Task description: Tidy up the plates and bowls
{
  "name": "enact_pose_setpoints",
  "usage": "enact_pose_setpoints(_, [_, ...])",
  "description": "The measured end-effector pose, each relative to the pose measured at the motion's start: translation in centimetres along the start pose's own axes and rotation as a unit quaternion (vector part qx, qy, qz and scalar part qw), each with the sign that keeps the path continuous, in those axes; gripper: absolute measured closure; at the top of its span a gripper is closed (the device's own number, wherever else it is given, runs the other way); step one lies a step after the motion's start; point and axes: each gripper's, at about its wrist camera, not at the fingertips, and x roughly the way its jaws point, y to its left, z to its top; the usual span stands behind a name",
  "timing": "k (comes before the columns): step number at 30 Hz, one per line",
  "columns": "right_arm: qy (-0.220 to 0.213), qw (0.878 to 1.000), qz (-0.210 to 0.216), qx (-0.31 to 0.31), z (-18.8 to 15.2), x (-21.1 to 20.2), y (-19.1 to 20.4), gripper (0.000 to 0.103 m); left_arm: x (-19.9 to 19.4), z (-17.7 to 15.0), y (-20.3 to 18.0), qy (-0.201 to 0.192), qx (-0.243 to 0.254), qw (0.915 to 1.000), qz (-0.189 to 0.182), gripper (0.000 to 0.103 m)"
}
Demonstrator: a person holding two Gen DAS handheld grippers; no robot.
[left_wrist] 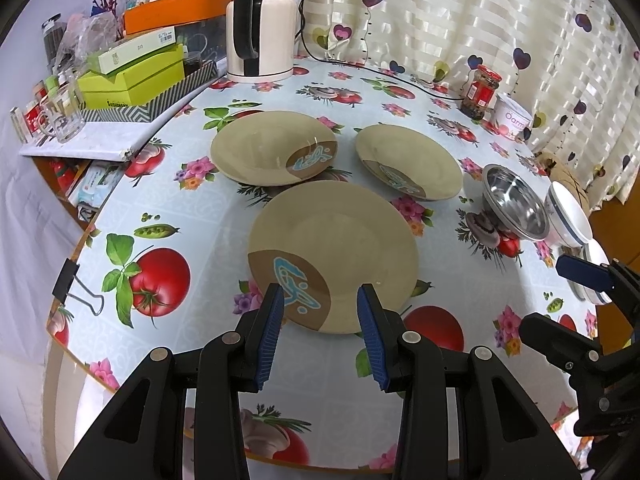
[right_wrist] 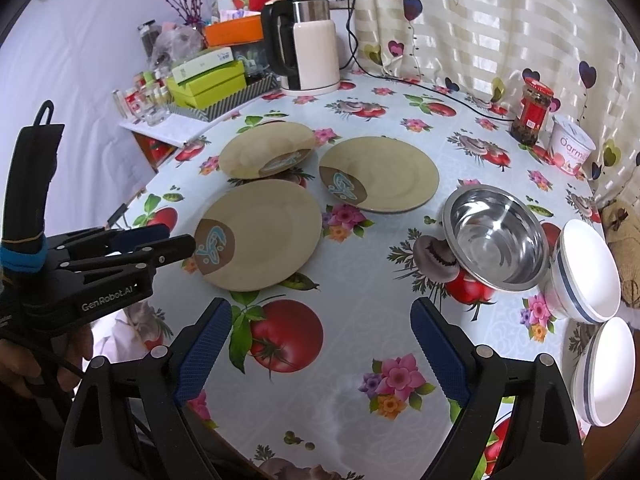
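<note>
Three tan plates with a brown patch and blue design lie apart on the flowered tablecloth: a near one (left_wrist: 332, 256) (right_wrist: 260, 236), a far left one (left_wrist: 274, 146) (right_wrist: 266, 154) and a far right one (left_wrist: 408, 162) (right_wrist: 384, 174). A steel bowl (right_wrist: 496, 236) (left_wrist: 516, 206) sits to their right, with two white blue-striped bowls (right_wrist: 586, 270) (right_wrist: 604, 372) beside it. My left gripper (left_wrist: 320, 300) (right_wrist: 176, 238) is open, its fingers at the near plate's front rim, holding nothing. My right gripper (right_wrist: 320, 312) (left_wrist: 560, 304) stands wide open and empty over bare cloth, short of the steel bowl.
A white kettle (right_wrist: 312, 56) with its cord stands at the back. A red-lidded jar (right_wrist: 532, 112) and a yogurt tub (right_wrist: 570, 150) are at the back right by the curtain. Boxes and glasses (left_wrist: 132, 76) crowd a shelf at left. A binder clip (left_wrist: 66, 282) grips the table's left edge.
</note>
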Motion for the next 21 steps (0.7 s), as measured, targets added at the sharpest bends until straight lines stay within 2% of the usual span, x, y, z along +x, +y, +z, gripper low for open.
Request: enact_pose_setpoints(21, [0.004,1.0,0.009,0.004,0.68,0.55,-0.33,0.011,0.58,-0.1,-0.36,0.002,0.002,1.0,0.003,0.064])
